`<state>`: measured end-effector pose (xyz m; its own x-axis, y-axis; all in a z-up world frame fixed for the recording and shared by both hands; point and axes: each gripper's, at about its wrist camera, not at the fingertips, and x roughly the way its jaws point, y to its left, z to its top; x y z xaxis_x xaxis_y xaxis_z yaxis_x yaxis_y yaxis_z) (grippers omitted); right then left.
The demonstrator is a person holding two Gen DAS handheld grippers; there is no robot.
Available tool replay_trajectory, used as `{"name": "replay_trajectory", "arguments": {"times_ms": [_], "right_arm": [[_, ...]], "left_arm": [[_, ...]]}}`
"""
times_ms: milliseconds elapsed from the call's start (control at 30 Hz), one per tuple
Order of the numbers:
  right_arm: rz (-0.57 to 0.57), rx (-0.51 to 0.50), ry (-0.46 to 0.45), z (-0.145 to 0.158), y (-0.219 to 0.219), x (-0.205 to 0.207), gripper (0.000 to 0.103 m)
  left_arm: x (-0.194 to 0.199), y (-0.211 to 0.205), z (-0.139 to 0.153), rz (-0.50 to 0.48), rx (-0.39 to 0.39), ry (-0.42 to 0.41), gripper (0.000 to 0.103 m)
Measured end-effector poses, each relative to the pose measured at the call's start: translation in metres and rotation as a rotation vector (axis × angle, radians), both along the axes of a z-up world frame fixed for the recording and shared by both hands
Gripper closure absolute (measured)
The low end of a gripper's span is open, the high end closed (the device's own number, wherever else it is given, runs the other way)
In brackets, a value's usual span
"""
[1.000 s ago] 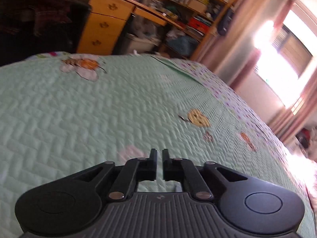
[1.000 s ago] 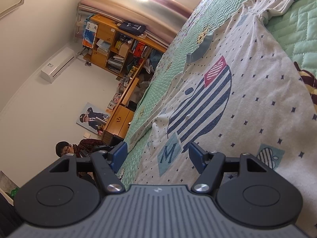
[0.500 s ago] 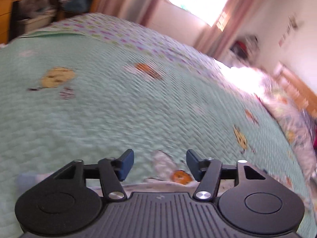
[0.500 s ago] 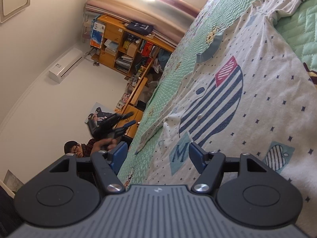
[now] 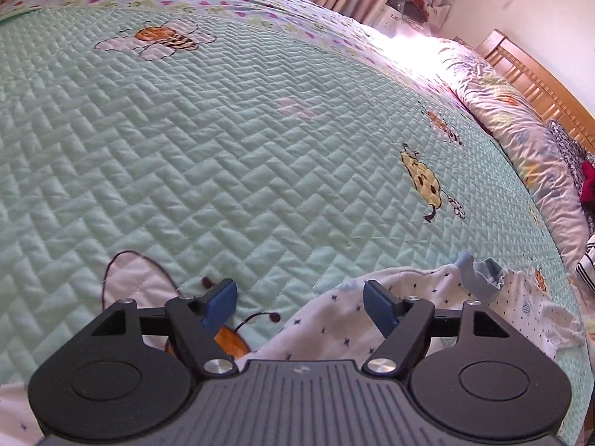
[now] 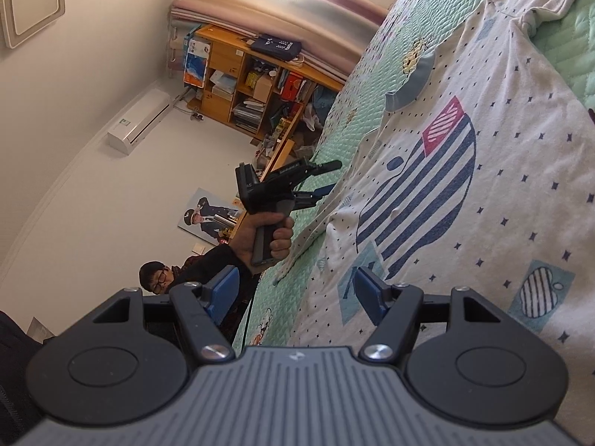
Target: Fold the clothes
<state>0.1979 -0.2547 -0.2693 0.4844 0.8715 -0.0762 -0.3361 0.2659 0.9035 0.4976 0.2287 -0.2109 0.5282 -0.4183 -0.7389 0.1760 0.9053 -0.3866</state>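
- Left wrist view: my left tongs are opening over the bed, nothing pinched between them; only the edge of the white star-print shirt lies under the gap.
- Left of that gap an embroidered bee patch shows on the green quilt; to the right the shirt's blue collar stands rumpled, and past it a flowered duvet is heaped against a wooden headboard.
- Right wrist view, from the left: a wall air conditioner, a wooden bookshelf crammed with books and boxes, curtains lit by sun, and a seated person with glasses low beside the bed.
- A hand grips the left tongs there, hanging above the shirt's near edge.
- My right tongs are spread and bare, level with the bed's edge.
- Farther right the shirt lies flat across the quilt, its striped whale print facing up.
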Motion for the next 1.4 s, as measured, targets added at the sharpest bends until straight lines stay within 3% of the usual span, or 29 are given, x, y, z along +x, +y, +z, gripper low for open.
{"name": "replay_trajectory", "arguments": {"times_ms": [100,133,167,200,233,467,700,800,900,967,1033,1200,1267,1300,1400], "right_arm": [[0.0,0.0,0.002,0.0,0.0,0.001,0.032],[0.0,-0.001,0.003,0.0,0.001,0.001,0.032],[-0.001,-0.002,0.005,0.0,0.001,0.001,0.032],[-0.001,-0.005,0.007,-0.001,0.001,0.002,0.032],[-0.001,-0.01,0.008,-0.001,0.001,0.002,0.031],[0.0,-0.034,0.023,-0.002,0.002,0.002,0.029],[-0.003,-0.032,0.032,-0.002,0.002,0.002,0.028],[-0.001,-0.035,0.032,-0.002,0.002,0.001,0.028],[0.002,-0.034,0.031,-0.002,0.002,0.0,0.028],[0.001,-0.03,0.027,-0.001,0.001,-0.001,0.028],[0.002,-0.03,0.031,-0.001,0.002,0.0,0.028],[0.009,-0.037,0.028,-0.001,0.004,0.001,0.028],[0.008,-0.039,0.029,-0.001,0.004,0.001,0.028],[0.008,-0.039,0.031,-0.001,0.004,0.001,0.028],[0.005,-0.039,0.035,-0.002,0.004,0.002,0.028]], "left_arm": [[0.003,-0.014,0.001,-0.069,0.034,-0.01,0.028],[0.003,-0.018,0.0,-0.091,0.02,-0.012,0.037],[0.005,-0.02,-0.001,-0.111,-0.002,-0.007,0.047],[0.007,-0.022,-0.003,-0.122,-0.025,0.006,0.074],[0.009,-0.024,-0.007,-0.124,-0.04,0.019,0.094],[0.01,-0.018,-0.017,-0.065,-0.13,0.017,0.098],[0.004,-0.023,-0.005,0.008,-0.001,-0.095,0.103],[0.011,-0.018,-0.005,0.064,0.066,-0.099,0.103],[0.008,-0.015,-0.005,0.022,0.051,-0.088,0.103],[0.003,-0.011,-0.001,-0.005,-0.007,-0.084,0.092],[-0.001,-0.007,0.001,-0.031,-0.067,-0.075,0.073],[0.001,-0.007,-0.001,-0.061,-0.165,-0.047,0.057],[0.003,-0.018,-0.008,-0.07,-0.087,-0.032,0.067],[0.004,-0.024,-0.011,-0.077,-0.032,-0.036,0.089],[0.004,-0.03,-0.014,-0.076,-0.005,-0.067,0.1]]}}
